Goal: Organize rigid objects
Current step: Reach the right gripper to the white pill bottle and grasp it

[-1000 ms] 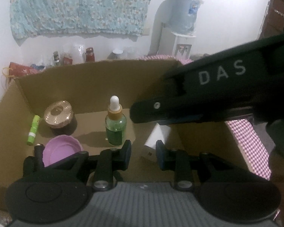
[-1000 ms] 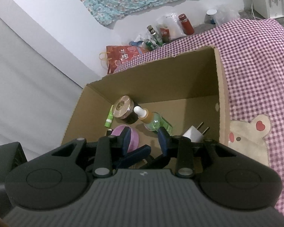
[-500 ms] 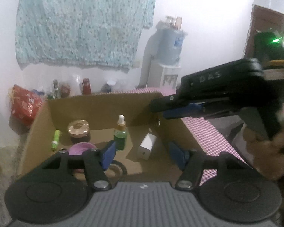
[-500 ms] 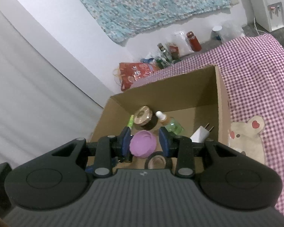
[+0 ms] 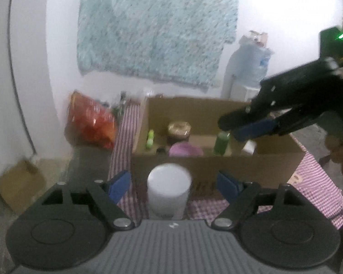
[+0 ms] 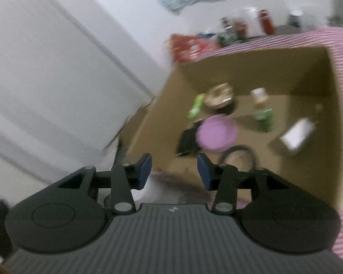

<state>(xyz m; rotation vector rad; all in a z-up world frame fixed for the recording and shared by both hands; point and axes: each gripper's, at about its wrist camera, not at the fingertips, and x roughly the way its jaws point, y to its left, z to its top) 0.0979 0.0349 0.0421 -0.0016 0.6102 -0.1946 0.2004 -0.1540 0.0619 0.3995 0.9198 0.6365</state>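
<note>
Cardboard box [image 5: 217, 166] sits on the checked cloth [image 5: 313, 189], holding a purple lid [image 6: 217, 134], green dropper bottle [image 6: 261, 114], gold-topped jar [image 6: 219, 96], lime tube [image 6: 195, 106] and white charger [image 6: 297, 135]. A white jar [image 5: 169, 191] stands outside, between the left gripper [image 5: 175, 185] pads, untouched; its jaws have just been opening. The right gripper [image 6: 175, 174], also just opening, holds nothing.

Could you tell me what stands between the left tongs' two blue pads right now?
In the left wrist view, a white cylindrical container stands between the open left tongs, touching neither pad, in front of the cardboard box.
</note>
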